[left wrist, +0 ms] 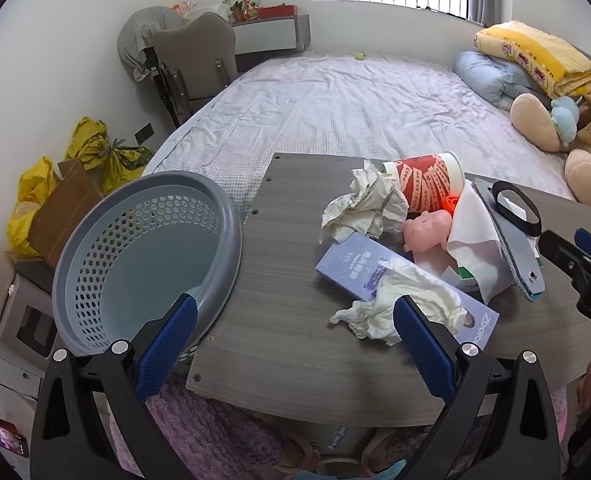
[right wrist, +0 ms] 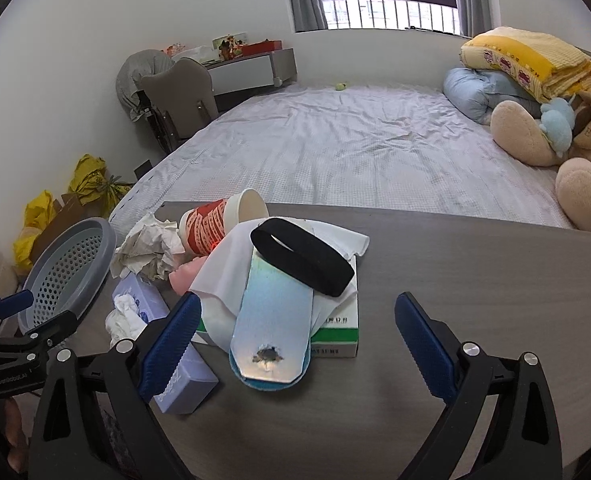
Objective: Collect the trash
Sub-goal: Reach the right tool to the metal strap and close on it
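Both grippers hang spread wide and empty over the grey table (left wrist: 279, 280). The left gripper (left wrist: 295, 336) is the nearer one to the crumpled white tissue (left wrist: 391, 300) — it lies just ahead of the right-hand fingertip (left wrist: 411, 316), on the purple box (left wrist: 351, 260), its long axis running roughly crosswise to the fingers. The grey basket (left wrist: 95, 248) sits just beyond the opposite fingertip. The right gripper (right wrist: 295, 332) faces the worn insole (right wrist: 271, 320), lengthwise between its fingers — likely its own pick.

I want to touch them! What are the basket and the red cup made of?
The basket looks like matte grey plastic: smooth moulded rim, neat rows of holes. The cup seems to be paper: thin white rim, printed red wrap, though I can't be sure.
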`<state>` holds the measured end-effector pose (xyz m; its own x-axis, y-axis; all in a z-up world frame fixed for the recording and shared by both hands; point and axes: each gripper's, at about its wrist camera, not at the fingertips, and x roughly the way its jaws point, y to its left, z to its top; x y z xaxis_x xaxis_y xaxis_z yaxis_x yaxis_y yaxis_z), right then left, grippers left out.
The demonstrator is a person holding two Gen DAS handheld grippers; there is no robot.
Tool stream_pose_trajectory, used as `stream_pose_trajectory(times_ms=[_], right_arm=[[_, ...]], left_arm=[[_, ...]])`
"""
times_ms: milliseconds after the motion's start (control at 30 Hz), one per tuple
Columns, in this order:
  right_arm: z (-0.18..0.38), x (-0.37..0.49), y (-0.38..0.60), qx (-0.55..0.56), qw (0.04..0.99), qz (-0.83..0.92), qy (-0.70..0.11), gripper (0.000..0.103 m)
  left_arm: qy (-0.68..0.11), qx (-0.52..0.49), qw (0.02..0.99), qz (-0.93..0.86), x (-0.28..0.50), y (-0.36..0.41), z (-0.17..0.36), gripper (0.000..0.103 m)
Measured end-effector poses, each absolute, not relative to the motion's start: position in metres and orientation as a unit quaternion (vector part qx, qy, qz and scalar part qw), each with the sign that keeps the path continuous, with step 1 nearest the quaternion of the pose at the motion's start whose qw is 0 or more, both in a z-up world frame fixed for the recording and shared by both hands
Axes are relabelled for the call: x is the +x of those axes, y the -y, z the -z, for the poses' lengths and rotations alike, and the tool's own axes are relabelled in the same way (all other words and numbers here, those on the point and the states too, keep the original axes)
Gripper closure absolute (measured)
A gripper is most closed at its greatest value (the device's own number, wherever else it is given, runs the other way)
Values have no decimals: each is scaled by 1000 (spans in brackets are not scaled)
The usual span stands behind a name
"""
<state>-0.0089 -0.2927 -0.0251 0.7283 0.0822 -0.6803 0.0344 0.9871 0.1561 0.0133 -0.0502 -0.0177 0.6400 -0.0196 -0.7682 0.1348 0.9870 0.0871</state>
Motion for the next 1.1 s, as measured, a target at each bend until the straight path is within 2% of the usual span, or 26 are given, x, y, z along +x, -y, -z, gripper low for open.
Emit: stream_pose_trajectory(times_ms=[133,233,400,600,667,700,767,1100], right_arm=[[27,10,300,61,927,-31,-369,12],[32,24,303,49,921,-39,-384,31],[39,39,306,42,917,-45,-394,36],[47,50,305,38,914,-35,-403,53],[48,52,306,39,914,-34,-402,65],[48,52,305,39,914,-32,-402,68],[48,53,304,41,914,-35,-401,85],[39,37,299,47,927,-35,-370,85]], left_arm=[[-430,73,899,40,14,61,21,6],[-431,78,898,40,12,68,22,6],[-427,82,900,38,12,74,19,6],[-431,84,898,38,13,78,19,6],[-431,84,898,38,13,77,19,6],[-431,84,897,38,13,77,19,6],[-434,83,896,38,13,77,20,6],[-438,76,895,33,11,73,26,6]])
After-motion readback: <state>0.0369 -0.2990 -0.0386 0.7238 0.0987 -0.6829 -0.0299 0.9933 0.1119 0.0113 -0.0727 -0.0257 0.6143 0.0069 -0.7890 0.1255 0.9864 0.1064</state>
